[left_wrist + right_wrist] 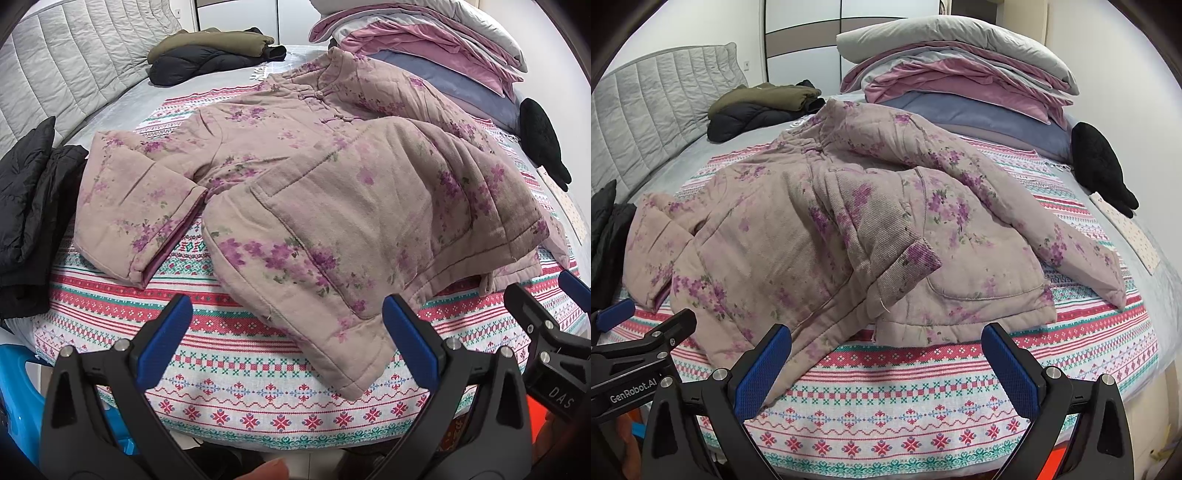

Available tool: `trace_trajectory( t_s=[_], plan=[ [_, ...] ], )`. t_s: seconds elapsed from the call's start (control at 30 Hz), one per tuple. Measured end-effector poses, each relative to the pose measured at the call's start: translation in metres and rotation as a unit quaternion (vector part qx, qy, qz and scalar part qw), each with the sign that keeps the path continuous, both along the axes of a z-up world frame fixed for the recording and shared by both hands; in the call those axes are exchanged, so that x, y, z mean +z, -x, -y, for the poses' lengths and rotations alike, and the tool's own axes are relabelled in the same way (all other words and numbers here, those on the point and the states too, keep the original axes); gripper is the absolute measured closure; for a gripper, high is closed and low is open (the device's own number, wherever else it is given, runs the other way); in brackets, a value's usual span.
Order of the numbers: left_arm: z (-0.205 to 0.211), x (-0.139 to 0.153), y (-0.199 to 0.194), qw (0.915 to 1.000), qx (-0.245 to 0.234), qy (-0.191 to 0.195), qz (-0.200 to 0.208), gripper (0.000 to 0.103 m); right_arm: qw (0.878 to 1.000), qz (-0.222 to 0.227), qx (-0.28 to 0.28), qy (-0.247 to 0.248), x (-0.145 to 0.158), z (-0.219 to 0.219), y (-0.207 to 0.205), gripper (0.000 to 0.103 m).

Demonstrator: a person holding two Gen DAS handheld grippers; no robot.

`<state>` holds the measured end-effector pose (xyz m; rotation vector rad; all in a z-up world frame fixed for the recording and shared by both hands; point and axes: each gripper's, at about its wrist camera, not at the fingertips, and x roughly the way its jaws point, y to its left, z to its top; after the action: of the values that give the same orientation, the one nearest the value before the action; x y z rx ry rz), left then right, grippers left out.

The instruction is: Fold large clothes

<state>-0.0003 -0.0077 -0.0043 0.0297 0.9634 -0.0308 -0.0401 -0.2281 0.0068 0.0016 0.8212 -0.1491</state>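
Grippers first: the left gripper (286, 339) hangs with its jaws spread wide and nothing between them, low over the near edge of the bed, and the right gripper (886, 363) beside it is just as wide and just as empty. Straight ahead of both lies the quilted floral jacket (332, 192), spread on the patterned blanket (258, 402) that covers the bed.

The jacket's long axis runs away from the grippers, hem toward them, stand-up collar (338, 61) at the far end near the stacked bedding (424, 40). It points away and a little to the right. The near hem corner (354, 380) sits just in front of the left gripper's right finger, so the left looks the nearer one to the cloth. The front panel is thrown over and rumpled, not flat. One sleeve (136, 206) stretches out to the left of the left gripper; the other sleeve (1082, 258) trails off ahead and right of the right gripper.

By my reading, folding has barely begun. The next grab likely wants that near hem or a sleeve cuff, each gripper taking its own side.

Off to the far left, dark coats (33, 206) sit clear of the jacket.
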Motion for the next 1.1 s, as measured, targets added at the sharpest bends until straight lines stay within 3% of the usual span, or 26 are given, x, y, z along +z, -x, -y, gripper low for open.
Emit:
trace_trajectory(
  t_s=[0.7,0.9,1.1],
  plan=[
    [-0.004,0.001,-0.001,1.0000,0.004,0.005,0.004,0.001,1.000,0.002,-0.003,0.012,0.001,0.000,0.000,0.000],
    [-0.013,0.000,-0.007,0.9997,0.018,0.013,0.009,0.001,1.000,0.017,0.019,-0.001,0.006,0.000,0.000,0.000],
    [-0.030,0.019,-0.021,0.9978,0.018,0.035,0.054,0.001,0.997,0.033,0.062,-0.017,0.029,-0.001,-0.011,0.000]
  ],
)
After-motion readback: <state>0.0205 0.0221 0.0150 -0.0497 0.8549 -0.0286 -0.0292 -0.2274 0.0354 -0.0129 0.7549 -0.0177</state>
